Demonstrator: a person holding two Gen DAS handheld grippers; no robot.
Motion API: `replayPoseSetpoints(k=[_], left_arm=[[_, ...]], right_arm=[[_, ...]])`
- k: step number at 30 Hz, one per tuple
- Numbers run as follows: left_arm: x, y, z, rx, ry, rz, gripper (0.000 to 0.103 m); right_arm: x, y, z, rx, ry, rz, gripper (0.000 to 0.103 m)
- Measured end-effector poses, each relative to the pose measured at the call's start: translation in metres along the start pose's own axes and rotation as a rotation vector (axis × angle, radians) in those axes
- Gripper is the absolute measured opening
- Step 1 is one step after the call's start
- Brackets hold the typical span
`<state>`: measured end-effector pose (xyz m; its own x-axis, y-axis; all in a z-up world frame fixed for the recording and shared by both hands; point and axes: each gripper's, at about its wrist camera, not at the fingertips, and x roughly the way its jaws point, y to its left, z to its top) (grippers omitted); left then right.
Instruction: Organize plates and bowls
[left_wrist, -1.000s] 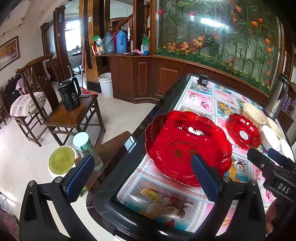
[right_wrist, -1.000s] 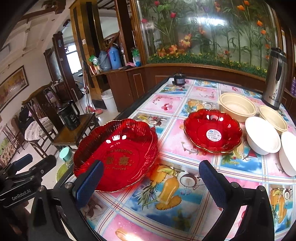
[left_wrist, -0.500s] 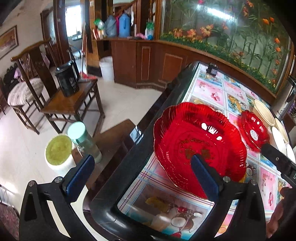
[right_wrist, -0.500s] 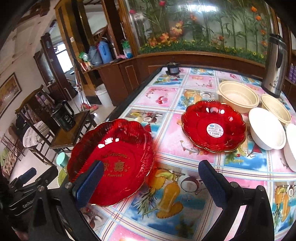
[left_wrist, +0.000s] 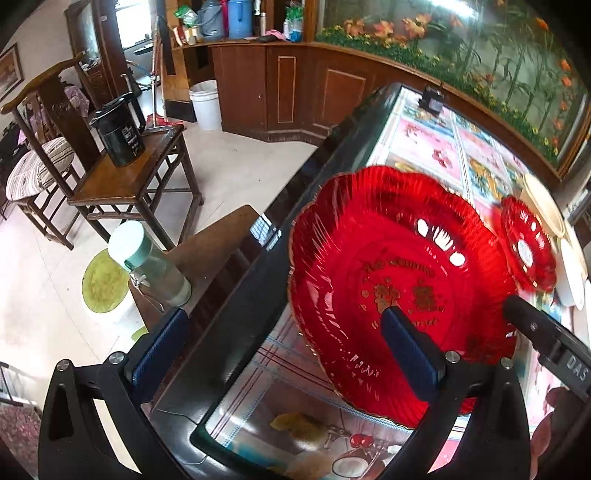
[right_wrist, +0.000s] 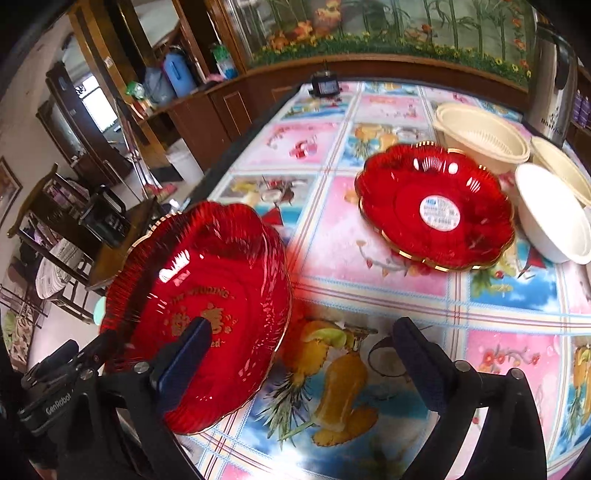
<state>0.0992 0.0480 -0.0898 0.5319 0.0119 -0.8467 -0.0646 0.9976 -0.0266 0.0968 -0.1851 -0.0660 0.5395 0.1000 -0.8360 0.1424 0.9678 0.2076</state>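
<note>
A large red scalloped plate (left_wrist: 388, 277) (right_wrist: 195, 295) with gold lettering lies at the near left corner of the table. My left gripper (left_wrist: 284, 350) is open above its left rim, one pad over the plate and one past the table's black edge (left_wrist: 251, 306). My right gripper (right_wrist: 301, 365) straddles the plate's right rim. Its jaws are closing, wide apart, with neither pad touching the plate. A smaller red plate (right_wrist: 436, 206) (left_wrist: 528, 247) sits farther back. Beside it stand cream bowls (right_wrist: 484, 136) and a white bowl (right_wrist: 550, 214).
A steel kettle (right_wrist: 554, 74) stands at the table's far right and a small black object (right_wrist: 325, 83) at its far end. Left of the table are a stool with a mint-lidded bottle (left_wrist: 147, 266) and a wooden side table (left_wrist: 125, 177) bearing a black kettle.
Both grippers have sunk and tipped down toward the large red plate, which now looms larger. Each now has one pad over it. The right jaws have narrowed slightly.
</note>
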Motion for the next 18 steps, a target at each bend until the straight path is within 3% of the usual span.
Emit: replayPoseSetpoints(k=[4,9,13,15,18], left_arm=[[0.008,-0.006,-0.003,0.037,0.024,0.012,0.103],[0.012,-0.008,-0.005,0.049,0.035,0.009,0.103],[0.011,-0.011,-0.004,0.052,0.028,0.006,0.103],[0.01,-0.013,-0.005,0.059,0.018,0.011,0.102],[0.009,-0.014,-0.005,0.063,0.008,-0.002,0.091]], right_arm=[[0.015,-0.001,-0.001,0.017,0.057,-0.007,0.087],[0.027,-0.008,-0.003,0.063,0.097,0.019,0.086],[0.032,-0.008,-0.005,0.077,0.112,0.022,0.069],[0.032,-0.007,-0.004,0.07,0.106,0.014,0.066],[0.034,-0.006,-0.002,0.074,0.101,0.016,0.048]])
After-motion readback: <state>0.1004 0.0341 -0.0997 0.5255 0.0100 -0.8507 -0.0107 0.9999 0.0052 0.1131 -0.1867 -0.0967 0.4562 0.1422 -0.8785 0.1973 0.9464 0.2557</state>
